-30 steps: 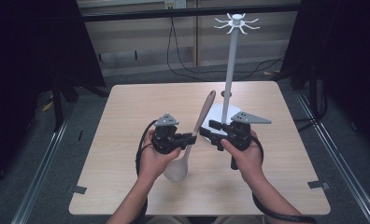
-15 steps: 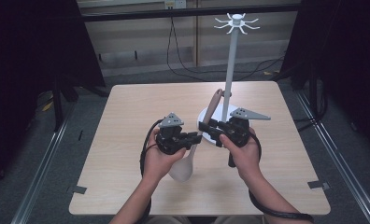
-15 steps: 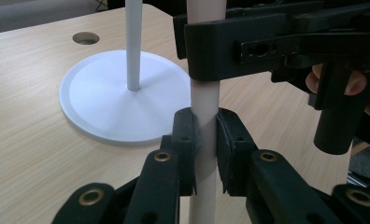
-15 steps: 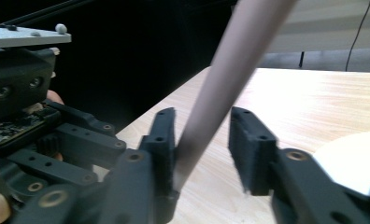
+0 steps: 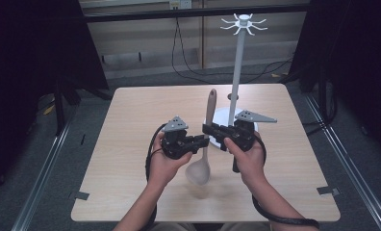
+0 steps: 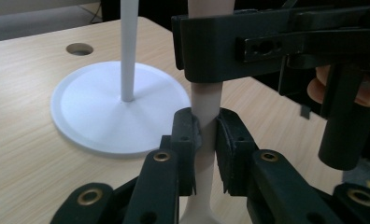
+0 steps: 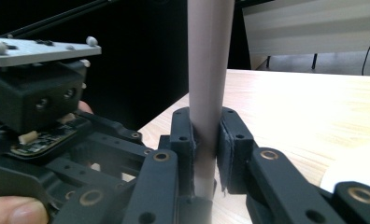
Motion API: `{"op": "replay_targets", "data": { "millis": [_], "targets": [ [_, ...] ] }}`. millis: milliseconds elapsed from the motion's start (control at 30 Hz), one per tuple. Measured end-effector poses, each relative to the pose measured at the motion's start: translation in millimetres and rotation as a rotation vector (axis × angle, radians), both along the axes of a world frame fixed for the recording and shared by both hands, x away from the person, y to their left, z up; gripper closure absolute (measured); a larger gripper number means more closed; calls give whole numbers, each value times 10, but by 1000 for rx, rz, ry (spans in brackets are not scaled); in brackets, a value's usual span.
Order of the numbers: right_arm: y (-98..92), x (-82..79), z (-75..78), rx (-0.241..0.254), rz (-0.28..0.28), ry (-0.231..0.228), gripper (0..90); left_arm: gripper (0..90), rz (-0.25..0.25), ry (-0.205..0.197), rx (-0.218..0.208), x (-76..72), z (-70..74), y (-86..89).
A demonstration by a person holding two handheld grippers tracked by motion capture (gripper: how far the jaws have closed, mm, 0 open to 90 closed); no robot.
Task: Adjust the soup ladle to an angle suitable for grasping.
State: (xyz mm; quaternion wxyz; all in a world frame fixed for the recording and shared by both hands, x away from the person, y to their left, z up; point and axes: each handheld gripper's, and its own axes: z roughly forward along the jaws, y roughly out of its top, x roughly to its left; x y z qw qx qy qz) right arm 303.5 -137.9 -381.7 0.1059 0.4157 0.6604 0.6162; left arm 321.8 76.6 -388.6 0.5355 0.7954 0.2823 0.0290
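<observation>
A pale beige spoon (image 5: 205, 144) with a long tapered handle and rounded bowl hangs upright above the wooden table (image 5: 131, 144), pinched at its handle by both the left gripper (image 5: 202, 141) and right gripper (image 5: 209, 130).

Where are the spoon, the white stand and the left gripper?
spoon (image 5: 198, 170): high view, on its bowl, at the lower end.
white stand (image 6: 94, 109): left gripper view, on its round base.
left gripper (image 6: 206, 140): left gripper view, between its jaws, shut on the spoon's handle.
</observation>
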Motion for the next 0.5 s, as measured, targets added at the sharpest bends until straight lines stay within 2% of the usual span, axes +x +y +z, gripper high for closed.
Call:
{"op": "replay_targets", "data": {
  "millis": [33, 67, 100, 200, 333, 433, 500],
  "targets": [
    [0, 0, 5, -1, 2, -4, 783, 778, 0, 4, -17, 6, -7, 9],
    [-1, 1, 25, -15, 14, -29, 783, 743, 0, 0, -31, 9, -18, 21],
    [-3, 0, 33, -16, 20, -34, 783, 709, 6, -3, -39, 7, -21, 25],
    [-14, 3, 59, -11, 26, -56, 783, 611, 17, -1, -38, 1, -39, 45],
    [-29, 18, 91, -29, 32, -82, 783, 466, 30, -22, -13, -23, -72, 58],
    [-60, 40, 108, -50, 27, -98, 783, 354, 48, -48, 30, -35, -105, 81],
    [-85, 51, 121, -56, 25, -101, 783, 289, 62, -53, 44, -41, -136, 89]
  ]
}}
